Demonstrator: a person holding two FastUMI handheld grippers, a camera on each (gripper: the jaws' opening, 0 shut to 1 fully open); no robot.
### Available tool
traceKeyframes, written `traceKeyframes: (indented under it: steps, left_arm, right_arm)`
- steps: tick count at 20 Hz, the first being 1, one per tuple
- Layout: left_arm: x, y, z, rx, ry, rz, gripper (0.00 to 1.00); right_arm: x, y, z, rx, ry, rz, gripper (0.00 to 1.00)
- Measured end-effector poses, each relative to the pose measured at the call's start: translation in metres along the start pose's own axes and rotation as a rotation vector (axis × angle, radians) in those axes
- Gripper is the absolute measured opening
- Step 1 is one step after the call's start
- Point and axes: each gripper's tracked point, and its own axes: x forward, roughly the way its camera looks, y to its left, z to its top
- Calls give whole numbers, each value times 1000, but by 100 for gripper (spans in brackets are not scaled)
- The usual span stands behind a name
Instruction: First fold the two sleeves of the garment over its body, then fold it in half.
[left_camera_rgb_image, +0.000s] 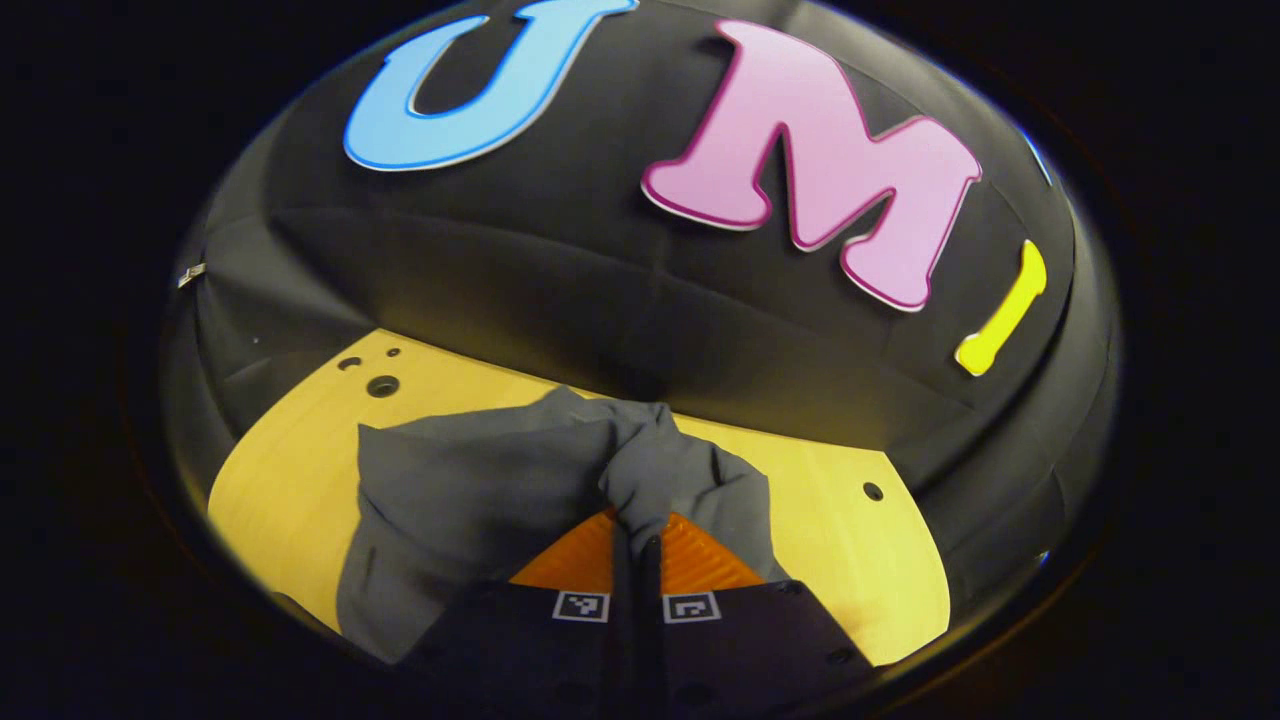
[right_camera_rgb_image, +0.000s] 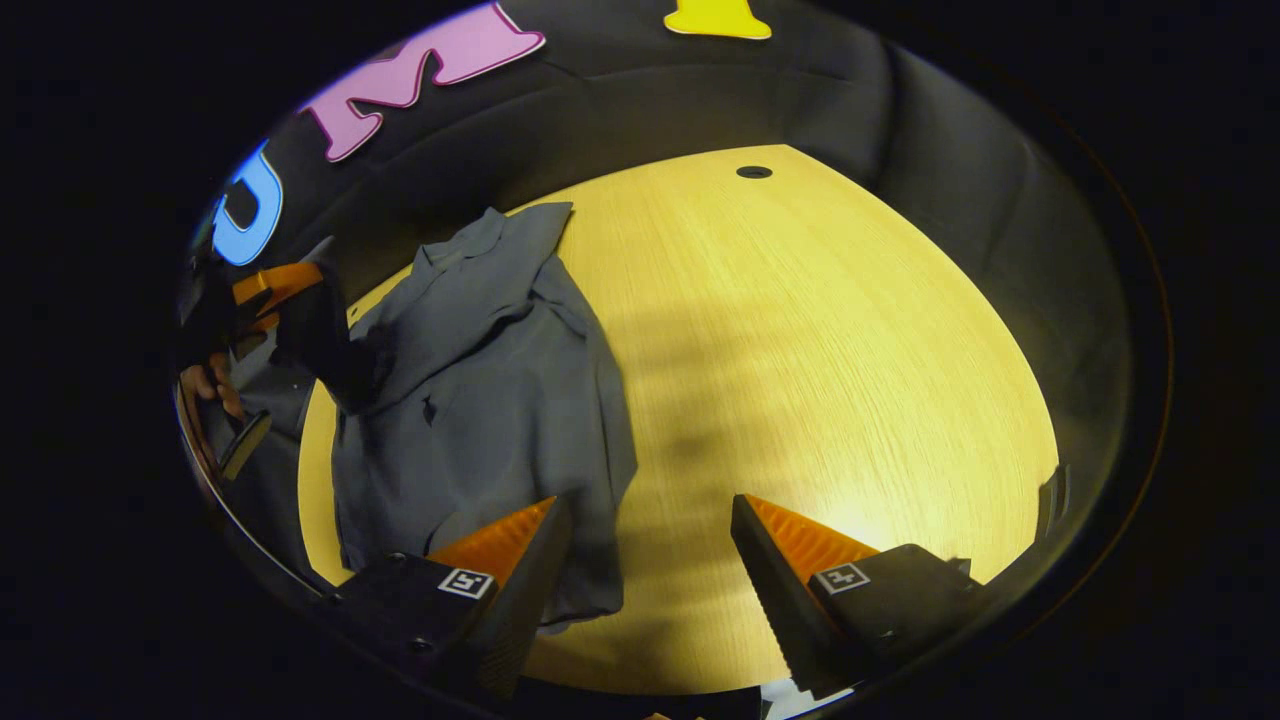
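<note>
L claw (left_camera_rgb_image: 637, 545) clenched on a sleeve (left_camera_rgb_image: 680, 480) of the shirt (right_camera_rgb_image: 480, 390), which lies on table (right_camera_rgb_image: 820, 350); R claw (right_camera_rgb_image: 650, 550) released. Risk: thin pinch slips mid-fold, or whole shirt drags w/ it.

We see the left gripper (left_camera_rgb_image: 637, 545) closed on a bunched fold of the grey garment (left_camera_rgb_image: 480, 500), which lies on the yellow wooden table (left_camera_rgb_image: 280, 470).

Both views face the garment (left_camera_rgb_image: 470, 480) (left gripper view nearer).
</note>
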Motion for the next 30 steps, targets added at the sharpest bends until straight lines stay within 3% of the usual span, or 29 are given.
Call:
traceKeyframes:
  steps: [1,2,11,14,15,16,18,21,24,25,30]
  left_arm:
    - [10,-10,-6,5,14,-9,2]
    - [16,-20,-13,5,34,-21,5]
    - [72,-92,-68,70,167,-117,7]
    - [80,-98,-82,90,204,-122,16]
    - [82,-100,-86,85,218,-129,10]
    - [80,-101,-88,76,229,-139,27]
    - [77,-97,-86,63,227,-139,34]
    - [62,-84,-77,52,205,-145,75]
    - [33,-53,-69,63,181,-115,84]
    - [21,-39,-71,71,176,-102,95]
    - [-53,50,-99,119,189,3,96]
  right_arm:
    - [0,-1,1,5,2,-3,99]
    - [1,-4,0,9,5,-6,99]
    - [17,-22,6,52,38,-21,99]
    - [16,-22,7,50,44,-19,99]
    - [16,-21,8,49,44,-17,99]
    - [17,-20,7,48,44,-14,99]
    - [17,-16,6,40,44,-9,99]
    - [15,-8,6,33,42,9,99]
    - [11,6,6,36,33,36,99]
    - [10,13,5,38,35,51,99]
    - [5,53,-3,48,61,137,99]
